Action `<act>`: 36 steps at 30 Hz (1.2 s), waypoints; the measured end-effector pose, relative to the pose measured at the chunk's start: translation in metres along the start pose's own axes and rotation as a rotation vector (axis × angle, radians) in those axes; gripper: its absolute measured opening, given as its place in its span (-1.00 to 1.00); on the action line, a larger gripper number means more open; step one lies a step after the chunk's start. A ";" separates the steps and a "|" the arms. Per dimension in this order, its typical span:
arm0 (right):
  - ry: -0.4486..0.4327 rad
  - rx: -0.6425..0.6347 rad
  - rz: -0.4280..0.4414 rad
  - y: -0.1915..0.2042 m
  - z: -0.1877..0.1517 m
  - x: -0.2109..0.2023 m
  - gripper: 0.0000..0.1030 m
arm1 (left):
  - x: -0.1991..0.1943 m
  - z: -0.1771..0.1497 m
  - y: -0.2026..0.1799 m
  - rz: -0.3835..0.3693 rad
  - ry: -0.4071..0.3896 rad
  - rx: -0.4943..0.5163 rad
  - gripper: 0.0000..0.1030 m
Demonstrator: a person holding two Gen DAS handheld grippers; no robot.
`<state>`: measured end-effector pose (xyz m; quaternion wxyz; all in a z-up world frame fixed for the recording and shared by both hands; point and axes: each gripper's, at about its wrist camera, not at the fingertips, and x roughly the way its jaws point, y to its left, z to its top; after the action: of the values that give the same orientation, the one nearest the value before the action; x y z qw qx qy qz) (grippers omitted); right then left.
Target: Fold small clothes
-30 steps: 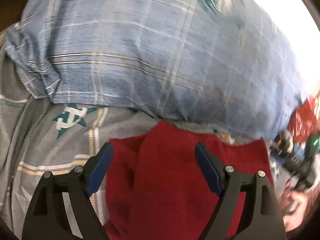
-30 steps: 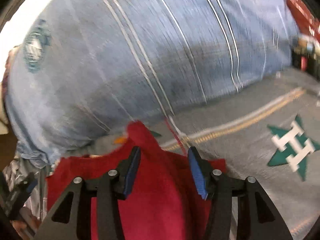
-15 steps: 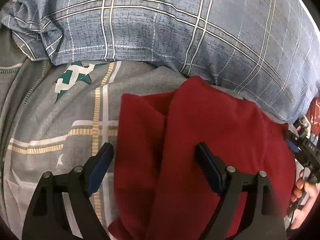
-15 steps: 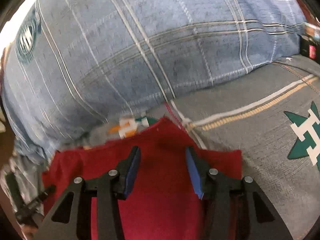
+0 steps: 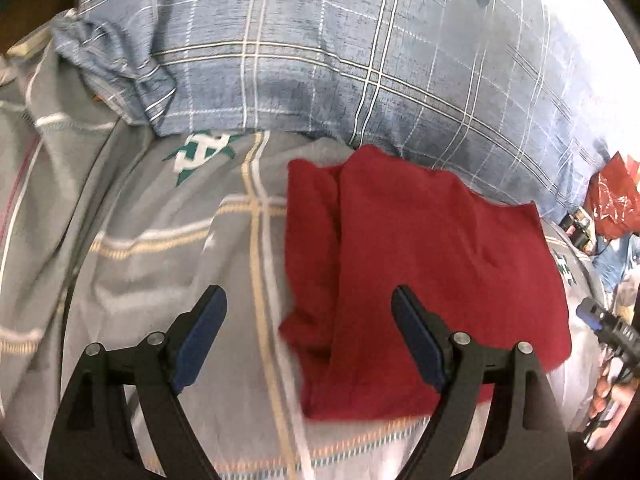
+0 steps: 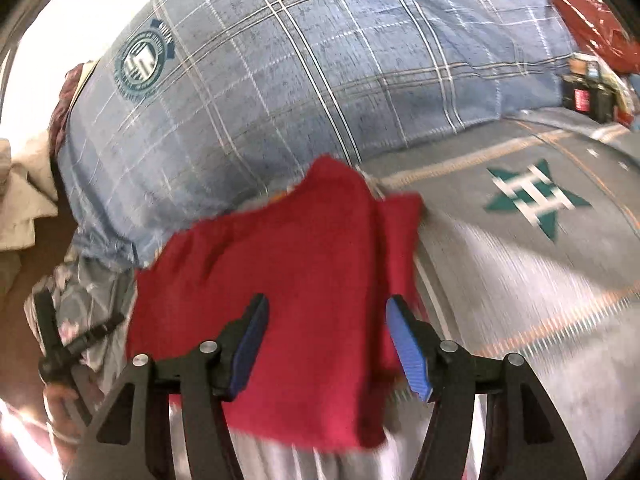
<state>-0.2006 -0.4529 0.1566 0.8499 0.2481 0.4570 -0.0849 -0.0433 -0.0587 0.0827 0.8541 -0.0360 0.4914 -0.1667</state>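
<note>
Two grippers are hovering over a folded red garment (image 5: 432, 256) lying below the blue pillow (image 5: 360, 60): left gripper (image 5: 310, 336) gaping empty, right gripper (image 6: 326, 344) opening, empty.

Change record. Left tool (image 5: 308, 334): pulling back from the folded red garment (image 5: 432, 260), whose whole outline is now showing on the grey bedsheet (image 5: 168, 240); its left pad, over cloth a second ago, is now hanging over bare sheet. Right tool (image 6: 326, 342): jaws opening, wider than half a second ago, nothing pinched between them, the red garment lying flat underneath. Blue plaid pillow (image 6: 300, 80): sliding farther up both views.
</note>
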 end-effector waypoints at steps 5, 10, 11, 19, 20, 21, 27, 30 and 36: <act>0.013 -0.006 0.015 -0.004 -0.026 0.000 0.21 | 0.004 -0.027 -0.003 -0.025 0.045 -0.009 0.65; 0.028 -0.065 -0.009 0.003 -0.030 0.013 0.07 | 0.014 -0.032 -0.009 -0.053 0.020 -0.009 0.61; 0.024 -0.079 -0.025 0.005 -0.030 0.014 0.04 | 0.015 -0.029 -0.010 -0.063 0.012 -0.019 0.59; 0.010 -0.106 -0.020 0.011 -0.028 0.016 -0.78 | 0.013 -0.028 -0.018 -0.070 -0.014 0.013 -0.59; 0.006 -0.113 -0.029 0.012 -0.030 0.014 -0.81 | 0.011 -0.030 -0.018 -0.071 -0.009 0.018 -0.70; 0.000 -0.114 -0.023 0.014 -0.032 0.010 -0.88 | 0.008 -0.031 -0.017 -0.086 -0.007 0.017 -0.89; -0.040 -0.095 0.042 0.014 -0.038 -0.019 -0.89 | -0.012 -0.038 -0.018 -0.133 -0.017 0.050 -0.89; -0.026 -0.067 0.048 0.007 -0.044 -0.021 -0.89 | -0.018 -0.044 -0.018 -0.161 -0.006 0.046 -0.89; 0.009 -0.033 0.027 -0.013 -0.058 -0.020 -0.89 | -0.021 -0.059 -0.013 -0.174 0.022 0.065 -0.89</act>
<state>-0.2595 -0.4372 0.1420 0.8528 0.2405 0.4589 -0.0649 -0.1062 -0.0582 0.0730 0.8315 -0.0490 0.4903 -0.2566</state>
